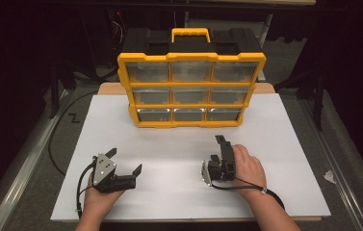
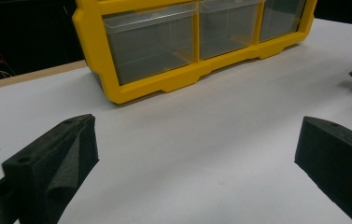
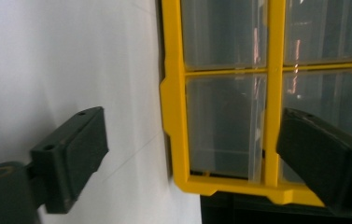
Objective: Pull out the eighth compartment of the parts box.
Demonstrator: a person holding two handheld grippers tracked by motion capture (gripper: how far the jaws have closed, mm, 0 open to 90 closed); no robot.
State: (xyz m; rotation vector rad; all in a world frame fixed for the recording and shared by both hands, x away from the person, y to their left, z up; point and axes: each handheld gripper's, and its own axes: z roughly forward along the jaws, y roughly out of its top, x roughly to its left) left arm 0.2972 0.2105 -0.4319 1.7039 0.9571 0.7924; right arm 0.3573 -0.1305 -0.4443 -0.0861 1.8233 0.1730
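Observation:
A yellow organizer cabinet with three rows of three clear drawers and a yellow carry handle stands at the back middle of the white tabletop. My left gripper rests low at the front left, open, with nothing between its jaws, well short of the cabinet. In the left gripper view the left gripper faces the cabinet's bottom row. My right gripper is at the front right, rolled onto its side, open and empty. The right gripper sees the cabinet frame turned sideways.
A black cable loops on the floor left of the table beside a metal rail. A small crumpled white scrap lies off the table's right edge. Bare white tabletop separates both grippers from the cabinet.

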